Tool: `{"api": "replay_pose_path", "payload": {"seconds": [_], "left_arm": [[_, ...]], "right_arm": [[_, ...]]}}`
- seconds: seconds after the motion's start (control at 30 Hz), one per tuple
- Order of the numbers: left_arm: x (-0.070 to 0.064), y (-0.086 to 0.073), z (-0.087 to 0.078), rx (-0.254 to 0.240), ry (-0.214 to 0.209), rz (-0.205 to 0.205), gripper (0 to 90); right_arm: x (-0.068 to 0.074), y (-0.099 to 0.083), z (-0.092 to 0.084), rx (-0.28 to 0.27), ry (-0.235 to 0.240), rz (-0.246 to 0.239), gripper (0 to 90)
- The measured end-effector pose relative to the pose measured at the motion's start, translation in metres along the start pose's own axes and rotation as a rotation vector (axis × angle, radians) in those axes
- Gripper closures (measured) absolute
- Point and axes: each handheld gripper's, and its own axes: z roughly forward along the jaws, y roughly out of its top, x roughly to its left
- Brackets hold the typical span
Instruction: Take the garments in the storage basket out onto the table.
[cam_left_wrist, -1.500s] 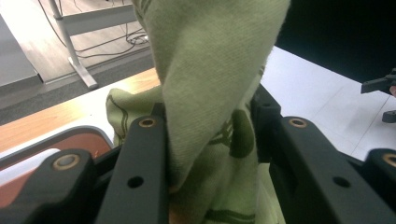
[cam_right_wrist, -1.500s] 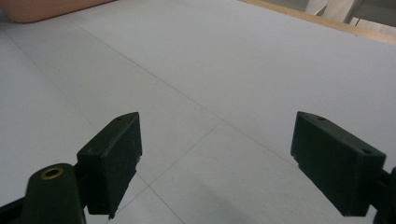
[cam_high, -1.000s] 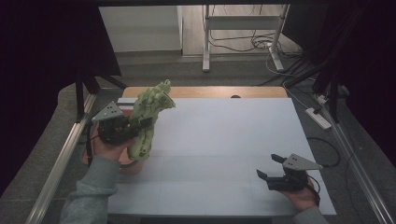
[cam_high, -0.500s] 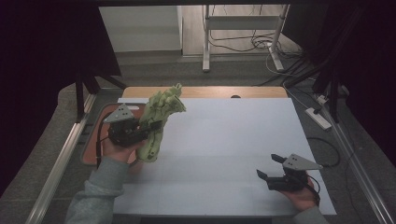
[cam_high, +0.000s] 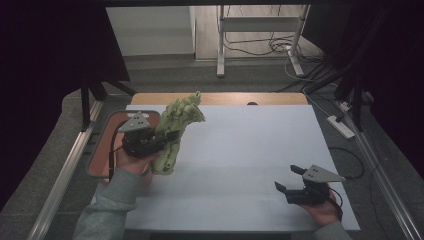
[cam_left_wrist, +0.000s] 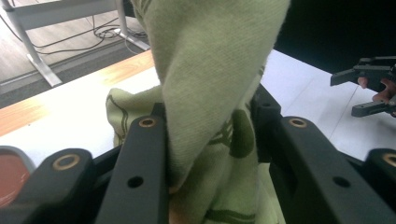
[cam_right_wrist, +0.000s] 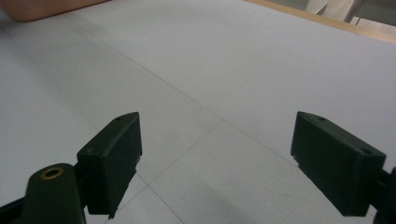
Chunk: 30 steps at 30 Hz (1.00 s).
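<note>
Green knit cloth, soft and bunched, sits clamped between the jaws of the left gripper, its upper end fanning out above them and its lower end drooping to the pale grey table. Dark line patterns mark the weave. A reddish rounded tray lies just behind. Well apart, the right gripper rests low, jaws spread wide on nothing.

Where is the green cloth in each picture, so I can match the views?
High view: green cloth left of centre, held by the left gripper.
Left gripper view: cloth in the centre, between the fingers.
Right gripper view: not in it.
Shared landmark: the white table.
</note>
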Motion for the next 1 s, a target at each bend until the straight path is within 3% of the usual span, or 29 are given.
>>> {"api": "replay_pose_path", "payload": {"seconds": [1.0], "left_arm": [[-0.014,0.004,0.023,0.020,-0.043,0.018,66.7]], "right_arm": [[0.000,0.000,0.000,-0.002,-0.003,-0.001,17.0]]}}
